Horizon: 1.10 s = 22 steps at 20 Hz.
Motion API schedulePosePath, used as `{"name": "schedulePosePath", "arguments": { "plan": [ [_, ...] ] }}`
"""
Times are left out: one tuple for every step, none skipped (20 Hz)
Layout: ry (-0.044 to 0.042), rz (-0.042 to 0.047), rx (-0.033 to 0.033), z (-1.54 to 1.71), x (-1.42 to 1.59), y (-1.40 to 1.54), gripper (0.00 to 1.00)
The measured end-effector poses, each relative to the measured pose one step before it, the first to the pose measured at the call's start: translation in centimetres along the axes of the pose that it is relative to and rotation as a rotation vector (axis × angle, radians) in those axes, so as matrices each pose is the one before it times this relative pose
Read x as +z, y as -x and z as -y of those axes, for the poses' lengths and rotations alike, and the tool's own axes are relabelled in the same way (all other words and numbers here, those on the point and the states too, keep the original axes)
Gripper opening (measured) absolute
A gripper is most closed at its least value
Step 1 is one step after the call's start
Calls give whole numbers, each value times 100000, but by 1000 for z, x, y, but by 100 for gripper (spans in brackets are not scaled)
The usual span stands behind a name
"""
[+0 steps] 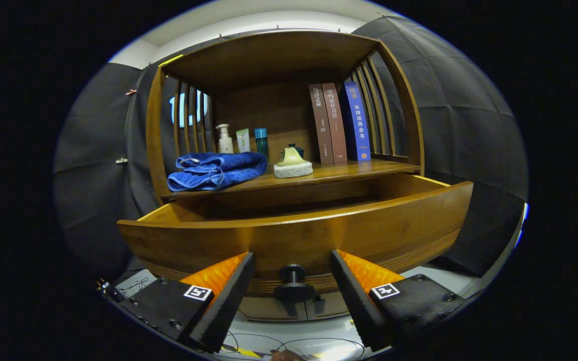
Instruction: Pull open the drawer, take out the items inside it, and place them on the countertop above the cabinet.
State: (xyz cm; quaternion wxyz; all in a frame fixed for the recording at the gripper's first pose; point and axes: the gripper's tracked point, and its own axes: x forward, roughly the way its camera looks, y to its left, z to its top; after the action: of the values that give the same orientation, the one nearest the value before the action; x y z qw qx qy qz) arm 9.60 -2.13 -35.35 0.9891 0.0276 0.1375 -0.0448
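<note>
Gripper [293,281] fingers apart round knob [293,287], not touching; drawer [319,235] open; towel [216,170], books [340,123] on countertop [339,173].

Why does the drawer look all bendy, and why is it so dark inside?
In the gripper view, the fisheye lens bows the drawer front; its inside sits in the countertop's shadow; light glares on the front; the open gripper straddles the knob.

Knob [293,283] between spread fingers [229,291]

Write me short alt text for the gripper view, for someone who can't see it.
A wooden drawer stands pulled open, its knob between the open tongs, untouched. On the countertop above lie a blue towel, bottles and three books.
</note>
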Motion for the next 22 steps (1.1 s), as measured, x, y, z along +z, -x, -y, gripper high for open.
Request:
{"name": "schedulePosePath", "arguments": {
  "plan": [
    [8,9,140,-72,-212,-386,99],
    [134,-62,76,25,137,-669,99],
    [36,178,113,-66,169,-692,99],
    [140,4,59,-40,96,-709,99],
    [145,143,35,-25,134,-695,99],
    [124,38,-89,69,126,-634,99],
    [34,236,-146,-34,140,-582,99],
    [-36,13,-126,-25,75,-450,99],
    [-198,61,-40,118,158,-511,100],
    [-267,-203,8,-128,57,-524,99],
    [-72,-229,27,-22,111,-561,99],
    [23,-264,-17,1,65,-486,99],
    [-50,-139,-15,-51,57,-462,99],
    [-65,-65,-3,-46,108,-442,99],
    [37,28,17,6,43,-409,99],
    [-32,69,12,-27,84,-345,99],
    [-87,74,18,-45,50,-348,99],
    [-109,68,22,21,42,-276,99],
    [-143,-66,-18,30,89,-283,99],
    [-99,-115,-85,-67,-15,-182,99],
    [112,348,-321,-38,3,-192,99],
    [203,326,-290,30,36,41,99]
  ]
}}
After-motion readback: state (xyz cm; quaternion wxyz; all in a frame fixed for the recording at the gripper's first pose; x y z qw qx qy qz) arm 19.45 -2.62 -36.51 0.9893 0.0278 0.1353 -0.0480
